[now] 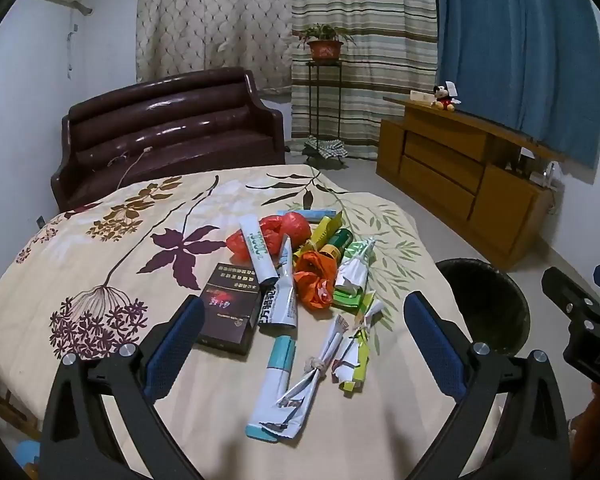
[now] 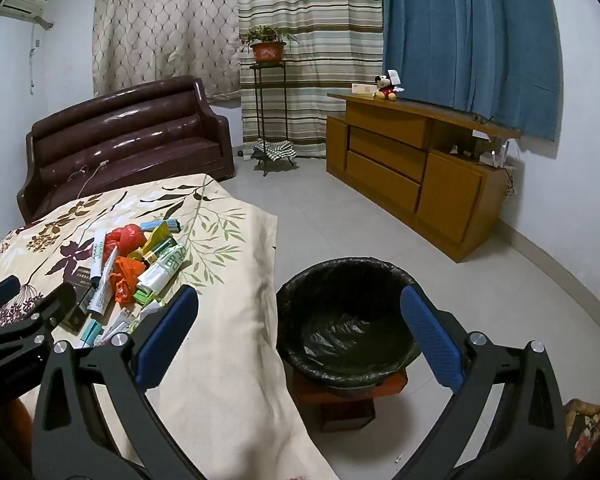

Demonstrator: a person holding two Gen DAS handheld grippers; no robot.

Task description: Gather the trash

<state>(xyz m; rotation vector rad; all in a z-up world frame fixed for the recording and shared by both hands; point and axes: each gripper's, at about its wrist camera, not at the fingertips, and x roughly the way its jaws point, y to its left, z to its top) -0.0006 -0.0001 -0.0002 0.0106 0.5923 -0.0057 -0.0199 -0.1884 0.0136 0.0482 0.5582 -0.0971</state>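
Note:
A pile of trash lies on the floral cloth (image 1: 100,248): a dark cigarette box (image 1: 226,312), toothpaste tubes (image 1: 278,384), orange plastic bags (image 1: 316,280), a green can (image 1: 338,242) and crumpled wrappers (image 1: 354,354). My left gripper (image 1: 306,320) is open and empty, hovering just above the near side of the pile. My right gripper (image 2: 300,312) is open and empty, above the edge between the cloth and the bin (image 2: 348,320). The bin has a black liner and looks empty. The pile also shows in the right wrist view (image 2: 132,276).
The bin (image 1: 488,304) stands on a small red stool (image 2: 348,400) right of the table. A dark leather sofa (image 1: 168,128) is behind, a plant stand (image 1: 326,92) at the curtains, a wooden cabinet (image 2: 412,172) along the right wall.

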